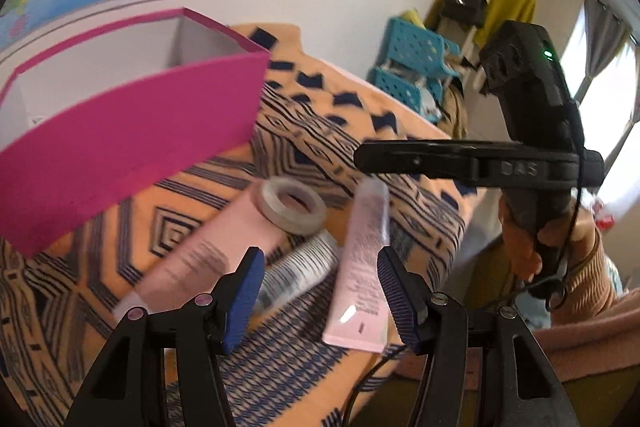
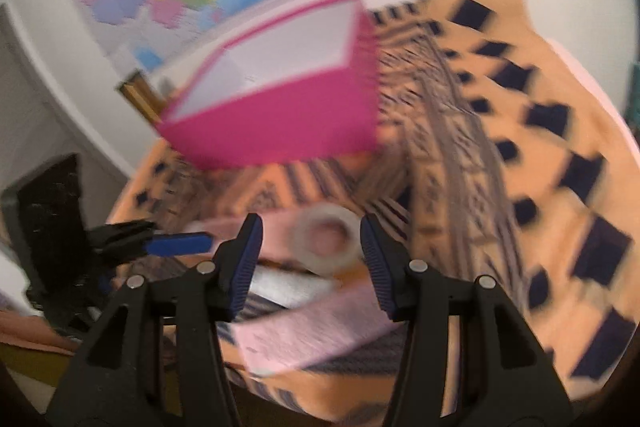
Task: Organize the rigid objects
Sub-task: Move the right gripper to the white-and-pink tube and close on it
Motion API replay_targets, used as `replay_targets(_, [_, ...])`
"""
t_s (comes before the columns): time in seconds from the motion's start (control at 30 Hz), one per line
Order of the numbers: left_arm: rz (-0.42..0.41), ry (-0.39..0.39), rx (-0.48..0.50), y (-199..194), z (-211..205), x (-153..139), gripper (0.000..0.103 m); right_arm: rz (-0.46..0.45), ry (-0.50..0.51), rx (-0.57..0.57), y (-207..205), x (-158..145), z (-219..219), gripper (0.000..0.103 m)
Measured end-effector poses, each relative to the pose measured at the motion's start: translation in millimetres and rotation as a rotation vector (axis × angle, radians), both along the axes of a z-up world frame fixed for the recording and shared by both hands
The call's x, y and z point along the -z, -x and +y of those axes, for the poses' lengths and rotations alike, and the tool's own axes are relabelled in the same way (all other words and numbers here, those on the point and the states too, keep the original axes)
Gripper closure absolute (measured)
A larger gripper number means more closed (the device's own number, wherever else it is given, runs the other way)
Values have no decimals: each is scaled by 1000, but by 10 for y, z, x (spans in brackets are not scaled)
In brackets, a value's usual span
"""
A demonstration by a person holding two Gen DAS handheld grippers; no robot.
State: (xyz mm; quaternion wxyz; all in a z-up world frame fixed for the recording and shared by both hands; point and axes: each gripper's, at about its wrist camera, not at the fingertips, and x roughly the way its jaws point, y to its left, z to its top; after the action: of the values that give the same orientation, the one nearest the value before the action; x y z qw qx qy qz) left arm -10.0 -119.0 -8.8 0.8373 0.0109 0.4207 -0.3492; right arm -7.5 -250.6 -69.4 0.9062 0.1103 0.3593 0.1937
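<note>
Left gripper (image 1: 318,287) and right gripper (image 2: 310,263) both angled down, jaws apart, empty

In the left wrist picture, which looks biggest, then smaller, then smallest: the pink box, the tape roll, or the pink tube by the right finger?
1. pink box
2. pink tube
3. tape roll

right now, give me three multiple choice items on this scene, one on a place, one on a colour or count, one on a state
1. Where does the tape roll lie?
A. inside the box
B. on the patterned cloth among the tubes
C. on the floor

2. What colour is the box outside?
A. magenta
B. green
C. black

3. How is the left gripper?
A. shut on the tape roll
B. shut on a tube
C. open, holding nothing

Answers: B, the roll rests on a pink tube on the cloth; A, its outer walls are magenta; C, its fingers stand apart above the items, touching nothing.
</note>
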Motion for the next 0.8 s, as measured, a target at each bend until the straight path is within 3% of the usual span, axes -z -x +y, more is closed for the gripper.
replay_targets(0.23, [52,-42,69,151,-107,163,43,61,11,129,36,260,-348,50])
replay_targets(0.5, [109,-91,56,204,-90,338,45,85,43,90,-11,443,-267,50])
replay_targets(0.57, [106,-118,34,207,-94,383,61,89,19,89,-10,463,-288,50])
replay_targets(0.67, [110,-117,-2,158,-66,397,73,96,-8,92,8,491,-315,50])
replay_targets(0.8, [111,-109,-80,43,53,379,81,110,-28,95,27,526,-304,50])
